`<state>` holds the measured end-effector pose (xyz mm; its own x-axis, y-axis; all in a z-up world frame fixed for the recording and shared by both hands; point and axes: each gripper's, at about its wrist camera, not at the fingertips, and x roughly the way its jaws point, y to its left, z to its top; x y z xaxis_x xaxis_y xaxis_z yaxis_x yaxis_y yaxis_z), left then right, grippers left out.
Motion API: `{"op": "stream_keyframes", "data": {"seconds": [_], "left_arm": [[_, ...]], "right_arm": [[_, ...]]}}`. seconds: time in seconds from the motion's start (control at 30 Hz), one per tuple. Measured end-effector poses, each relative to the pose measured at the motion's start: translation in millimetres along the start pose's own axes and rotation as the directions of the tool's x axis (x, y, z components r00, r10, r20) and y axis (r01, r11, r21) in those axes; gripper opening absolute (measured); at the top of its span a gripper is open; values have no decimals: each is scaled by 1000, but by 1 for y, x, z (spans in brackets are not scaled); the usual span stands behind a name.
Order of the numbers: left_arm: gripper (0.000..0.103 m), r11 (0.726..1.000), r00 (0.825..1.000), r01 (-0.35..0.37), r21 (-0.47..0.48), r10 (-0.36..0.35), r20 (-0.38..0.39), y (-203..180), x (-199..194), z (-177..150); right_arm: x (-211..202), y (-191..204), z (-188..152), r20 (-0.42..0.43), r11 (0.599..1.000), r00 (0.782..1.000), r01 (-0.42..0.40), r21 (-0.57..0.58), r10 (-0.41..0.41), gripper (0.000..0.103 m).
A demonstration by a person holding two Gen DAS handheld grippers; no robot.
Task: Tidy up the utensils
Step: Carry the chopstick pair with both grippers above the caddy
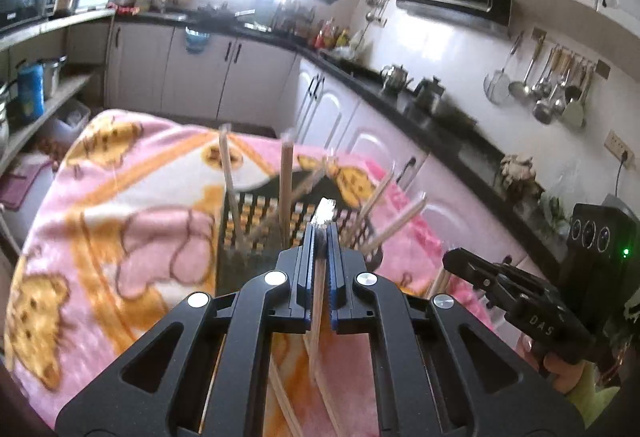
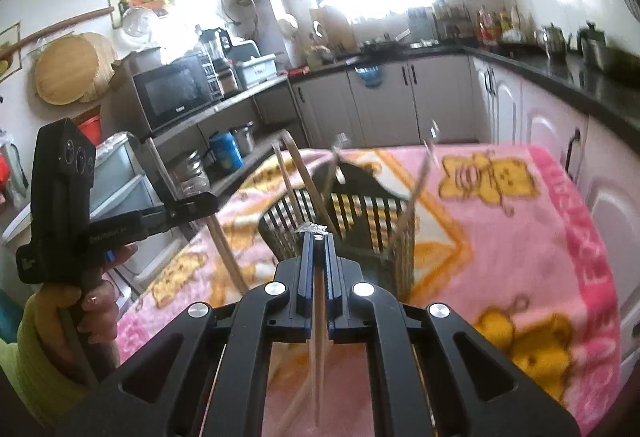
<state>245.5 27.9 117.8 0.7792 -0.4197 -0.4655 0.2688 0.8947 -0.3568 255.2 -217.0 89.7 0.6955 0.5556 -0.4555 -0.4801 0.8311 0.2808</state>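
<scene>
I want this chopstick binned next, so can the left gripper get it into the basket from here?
Probably yes. The left gripper is shut on a chopstick, and the basket stands just ahead, open-topped, with only leaning chopsticks to thread between.

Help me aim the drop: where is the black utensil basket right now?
The black utensil basket stands on the pink blanket, mid-frame in both wrist views, just beyond each claw, chopsticks already standing inside.

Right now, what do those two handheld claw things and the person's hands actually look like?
Both grippers, left gripper and right gripper, are matte black with angular cut-out linkages, round silver rivets and blue-edged fingers. Each has a black pistol-style handle and a boxy black camera block. The left hand wears a yellow-green sleeve.
</scene>
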Motion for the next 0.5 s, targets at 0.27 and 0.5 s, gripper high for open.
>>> {"op": "stream_keyframes", "data": {"seconds": [0.27,0.5], "left_arm": [[1,999,994,-8,36,4,106,-6,-23,46],[1,999,986,-22,36,15,168,-7,-27,74]], "right_arm": [[-16,18,57,133,998,991,10,-57,-2,5],[-12,15,92,184,999,983,18,-40,-10,5]]}}
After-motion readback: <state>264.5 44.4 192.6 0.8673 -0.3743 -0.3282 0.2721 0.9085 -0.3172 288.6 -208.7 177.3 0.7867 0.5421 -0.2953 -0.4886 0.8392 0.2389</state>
